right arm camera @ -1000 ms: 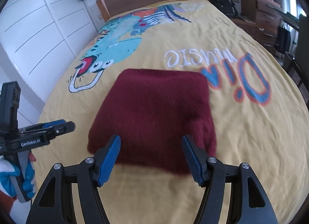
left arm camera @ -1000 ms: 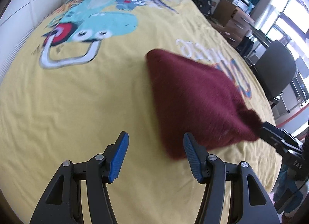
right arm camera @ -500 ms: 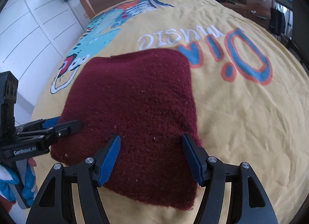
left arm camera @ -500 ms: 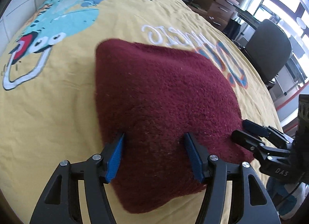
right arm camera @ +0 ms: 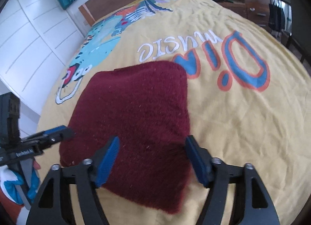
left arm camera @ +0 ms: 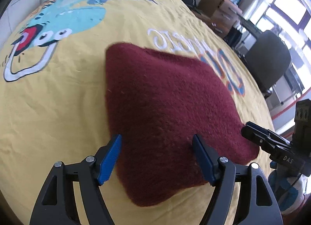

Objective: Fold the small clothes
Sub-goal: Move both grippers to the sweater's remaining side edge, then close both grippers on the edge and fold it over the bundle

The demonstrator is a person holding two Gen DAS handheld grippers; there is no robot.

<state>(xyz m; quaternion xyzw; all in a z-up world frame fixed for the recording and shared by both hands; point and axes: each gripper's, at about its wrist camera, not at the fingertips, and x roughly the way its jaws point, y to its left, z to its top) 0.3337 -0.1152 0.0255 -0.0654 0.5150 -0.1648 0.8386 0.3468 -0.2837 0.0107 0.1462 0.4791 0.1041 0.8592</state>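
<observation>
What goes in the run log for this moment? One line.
stage: fold small clothes | item: maroon knit cloth flat on yellow bedspread | left gripper: opening, over near edge | right gripper: opening, over near edge | held: nothing

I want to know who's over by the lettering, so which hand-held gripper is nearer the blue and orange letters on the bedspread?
Right. The right hand-held gripper is at the maroon knit's corner on the lettering side; the left hand-held gripper is at the opposite corner. Both jaws are opening.
</observation>
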